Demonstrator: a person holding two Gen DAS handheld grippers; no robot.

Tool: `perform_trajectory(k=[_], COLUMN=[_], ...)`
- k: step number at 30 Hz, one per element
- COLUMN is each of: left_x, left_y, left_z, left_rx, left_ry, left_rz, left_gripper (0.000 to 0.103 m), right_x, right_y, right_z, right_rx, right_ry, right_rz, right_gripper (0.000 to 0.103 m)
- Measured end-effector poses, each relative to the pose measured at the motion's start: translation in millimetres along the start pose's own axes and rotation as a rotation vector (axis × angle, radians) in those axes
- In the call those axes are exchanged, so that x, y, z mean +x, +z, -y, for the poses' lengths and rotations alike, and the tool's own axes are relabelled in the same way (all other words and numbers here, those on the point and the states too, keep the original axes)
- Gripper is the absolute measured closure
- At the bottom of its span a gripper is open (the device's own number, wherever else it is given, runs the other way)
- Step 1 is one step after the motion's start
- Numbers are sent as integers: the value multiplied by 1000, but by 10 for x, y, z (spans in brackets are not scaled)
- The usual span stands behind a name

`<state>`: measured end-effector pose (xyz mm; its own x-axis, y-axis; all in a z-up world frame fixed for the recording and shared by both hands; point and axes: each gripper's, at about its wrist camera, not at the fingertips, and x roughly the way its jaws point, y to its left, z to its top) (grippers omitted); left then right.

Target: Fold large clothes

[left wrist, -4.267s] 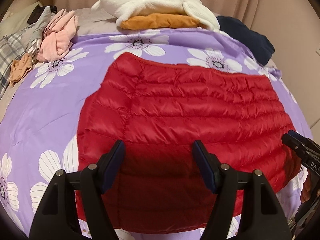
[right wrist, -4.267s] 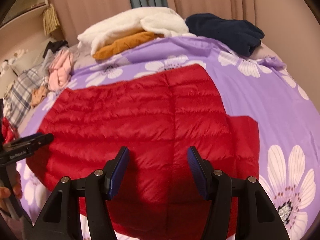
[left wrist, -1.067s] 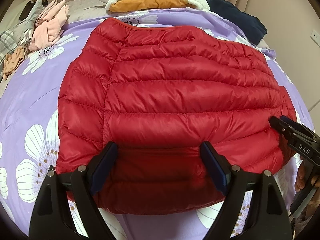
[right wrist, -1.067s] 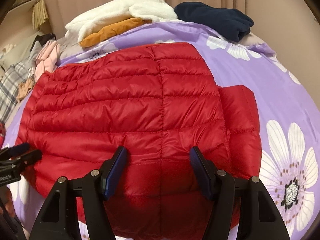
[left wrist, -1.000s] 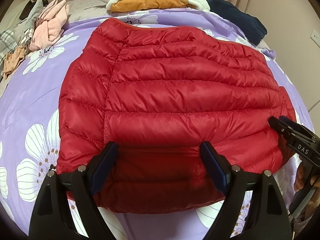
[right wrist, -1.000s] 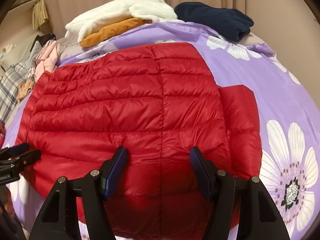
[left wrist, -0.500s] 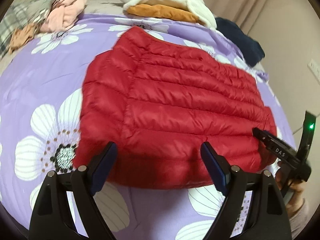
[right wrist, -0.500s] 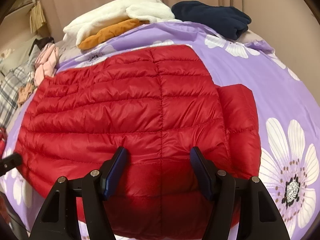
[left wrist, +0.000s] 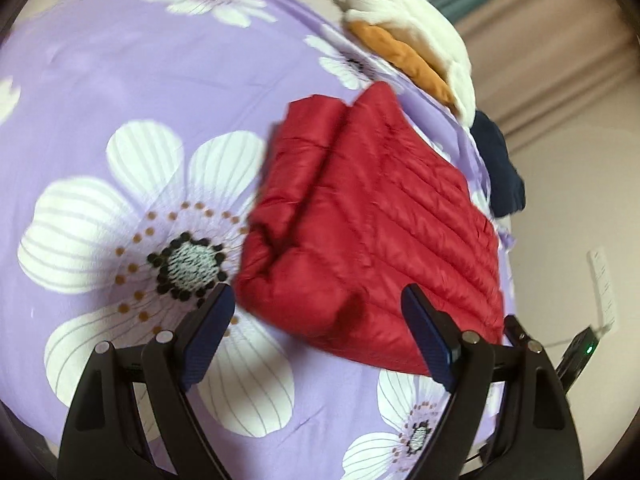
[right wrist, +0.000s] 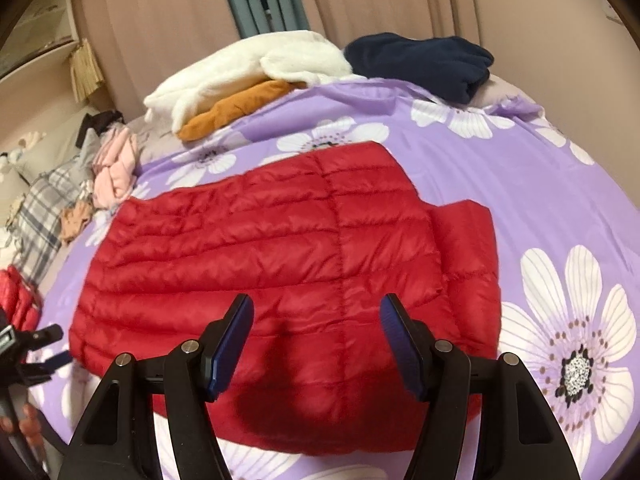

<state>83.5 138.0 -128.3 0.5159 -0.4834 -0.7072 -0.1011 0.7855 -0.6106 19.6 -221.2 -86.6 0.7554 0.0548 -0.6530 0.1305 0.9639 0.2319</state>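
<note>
Red quilted down jacket [right wrist: 288, 264] lies folded flat on purple floral bedspread [right wrist: 540, 184]. Right gripper [right wrist: 316, 344] hovers over jacket's near edge, jaws apart, holding nothing. Left gripper [left wrist: 316, 328] at jacket's corner, jaws wide, empty. Folded white fleece [right wrist: 248, 68] and navy garment [right wrist: 424, 60] beyond.

We are looking from the left gripper [left wrist: 318, 328] steeply down and rolled, close over the near corner of the red jacket [left wrist: 376, 232] on the bed [left wrist: 120, 80]. From the right gripper [right wrist: 316, 344] we are facing down across its near edge. Both views are sharing the jacket, the purple flowered cover and the far clothes pile [right wrist: 248, 76]
</note>
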Motion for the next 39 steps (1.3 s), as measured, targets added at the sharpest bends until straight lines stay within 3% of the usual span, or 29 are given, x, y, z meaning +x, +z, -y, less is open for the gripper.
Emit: perform_trajectory(k=[4,15,24,30,34,39], left_x=[67,328,485,611,649,640], left_y=[9,77,197,298,327,344], left_z=[-167,-299,-241,-147,-113,3], left_rx=[-89,-184,-174,-141,-132,-73], left_ry=[-80,-169,-158,-122,-93,-3], left_rz=[-41,-118,-122,-129,-118,-96], left_gripper=[18,17,17,17,18,34], right_x=[22,152,329,451,546,741], right_y=[4,35,193,199,167,125], right_z=[-113,-478,-702,-804,-861,-857], right_rx=[-34,-140,-149,-147,-158,-172], right_ry=[25,89,171,198,186,154], right_rz=[-4,-15,-9,-20,-35,-85], right_gripper=[38,38,38,58,65,68])
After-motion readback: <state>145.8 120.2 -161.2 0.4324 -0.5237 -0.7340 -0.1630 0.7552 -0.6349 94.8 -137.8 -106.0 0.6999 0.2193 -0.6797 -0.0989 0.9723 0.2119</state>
